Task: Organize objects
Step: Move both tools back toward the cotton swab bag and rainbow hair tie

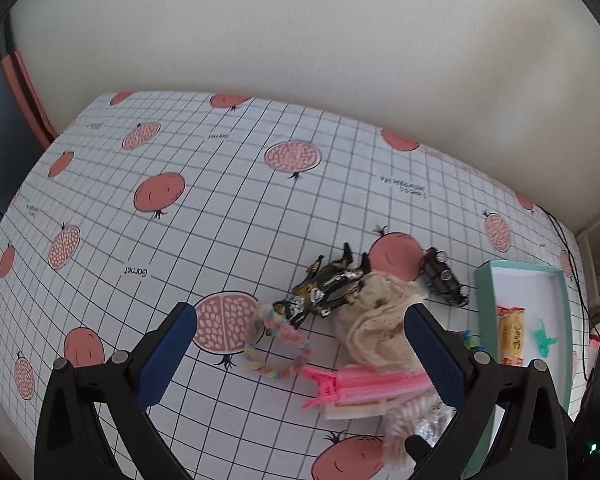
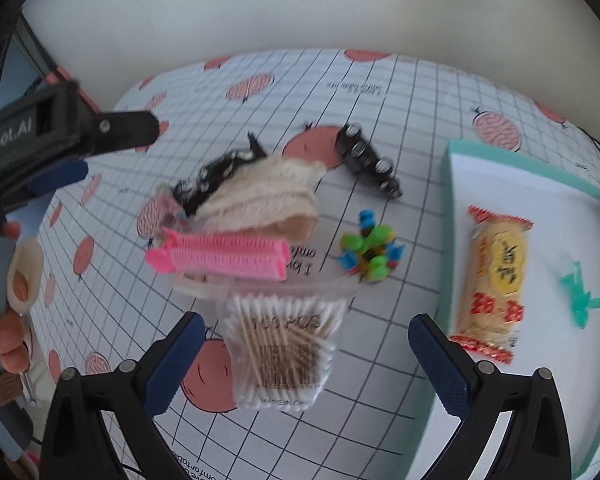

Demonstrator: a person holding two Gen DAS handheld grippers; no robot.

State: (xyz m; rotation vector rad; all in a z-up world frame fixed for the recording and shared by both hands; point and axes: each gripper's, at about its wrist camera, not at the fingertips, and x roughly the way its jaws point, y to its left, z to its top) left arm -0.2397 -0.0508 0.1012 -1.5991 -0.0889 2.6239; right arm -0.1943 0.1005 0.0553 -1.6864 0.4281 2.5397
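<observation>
From my feed: tablecloth smooth, printed, faint sheen. Cloth cream, ribbed knit, matt. Clip pink plastic, ridged. Swabs: wooden sticks, cotton tips, in a clear glossy bag. Car glossy black, shiny silvery wheels. Snack wrapper glossy film. Tray matt inside. My finger pads blue, finely textured.

pink hair clip, teal tray, pomegranate-print grid tablecloth.
</observation>
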